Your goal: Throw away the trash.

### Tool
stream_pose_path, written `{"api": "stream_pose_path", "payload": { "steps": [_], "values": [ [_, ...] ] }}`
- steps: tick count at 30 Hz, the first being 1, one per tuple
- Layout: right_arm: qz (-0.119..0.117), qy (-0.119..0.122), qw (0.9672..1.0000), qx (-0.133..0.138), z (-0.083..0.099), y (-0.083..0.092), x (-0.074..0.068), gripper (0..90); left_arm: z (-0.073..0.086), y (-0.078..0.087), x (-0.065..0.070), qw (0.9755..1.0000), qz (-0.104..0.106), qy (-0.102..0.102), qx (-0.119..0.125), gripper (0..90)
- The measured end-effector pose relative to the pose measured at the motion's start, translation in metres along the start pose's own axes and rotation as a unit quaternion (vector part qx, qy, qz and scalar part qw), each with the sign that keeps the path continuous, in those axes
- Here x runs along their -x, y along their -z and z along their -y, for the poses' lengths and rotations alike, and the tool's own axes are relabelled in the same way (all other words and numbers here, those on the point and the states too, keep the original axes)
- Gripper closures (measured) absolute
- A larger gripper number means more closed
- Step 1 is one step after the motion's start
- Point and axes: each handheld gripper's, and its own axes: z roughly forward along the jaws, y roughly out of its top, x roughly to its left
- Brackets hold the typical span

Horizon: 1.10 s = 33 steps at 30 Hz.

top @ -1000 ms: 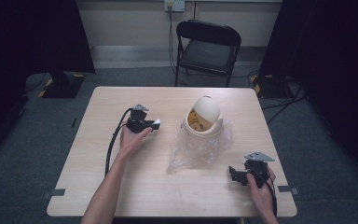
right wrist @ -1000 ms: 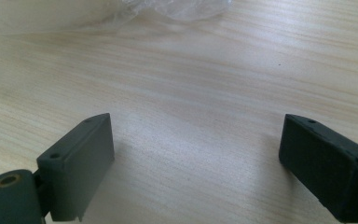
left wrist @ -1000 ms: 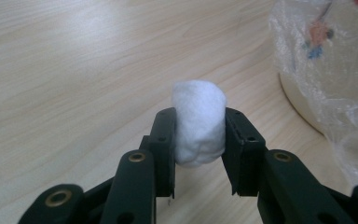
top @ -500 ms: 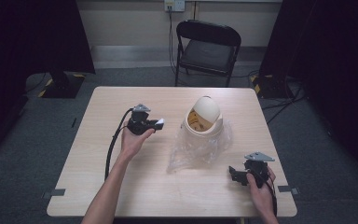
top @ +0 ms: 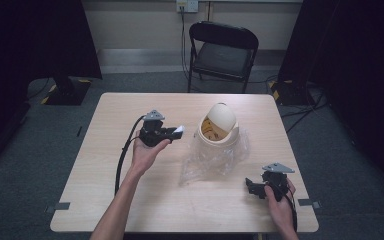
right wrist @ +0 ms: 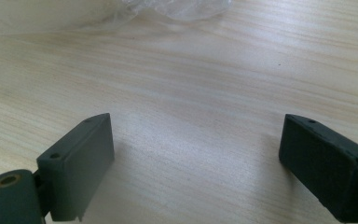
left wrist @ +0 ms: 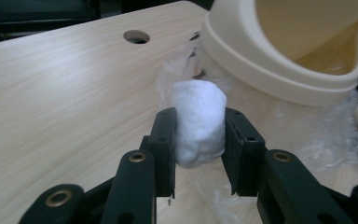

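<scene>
Gripping white wad (left wrist: 198, 122) between left claw (left wrist: 199, 150) pads, beside bin (left wrist: 289, 44).

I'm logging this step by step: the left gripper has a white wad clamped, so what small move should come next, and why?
Probably carry the white wad forward to the open mouth of the cream bin. The left gripper is shut on it, and the bin's opening faces it close ahead, over the clear plastic bag. The right gripper rests open on the table.

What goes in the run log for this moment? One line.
left tool: shut on white wad | right tool: open, over table | bin: lined with plastic bag
</scene>
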Motion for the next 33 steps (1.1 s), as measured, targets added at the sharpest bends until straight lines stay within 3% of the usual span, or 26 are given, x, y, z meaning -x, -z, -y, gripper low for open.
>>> {"api": "stream_pose_path", "payload": {
  "steps": [6, 10, 20, 25, 33],
  "values": [
    [0.0, 0.0, 1.0, 0.0, 0.0, 0.0, 0.0, 9.4, -0.009, 0.006, 0.008, 0.9998, 0.005, -0.018, 0.011, 67.7],
    [0.0, 0.0, 1.0, 0.0, 0.0, 0.0, 0.0, 9.3, -0.014, 0.008, 0.013, 0.9998, 0.007, -0.019, 0.008, 69.3],
    [0.0, 0.0, 1.0, 0.0, 0.0, 0.0, 0.0, 9.4, -0.031, 0.007, 0.035, 0.9979, 0.04, -0.042, 0.03, 69.6],
    [0.0, 0.0, 1.0, 0.0, 0.0, 0.0, 0.0, 9.4, -0.04, 0.002, 0.044, 0.997, 0.051, -0.05, 0.033, 69.6],
    [0.0, 0.0, 1.0, 0.0, 0.0, 0.0, 0.0, 9.4, -0.042, -0.017, 0.049, 0.997, 0.057, -0.05, 0.012, 69.6]
  ]
}}
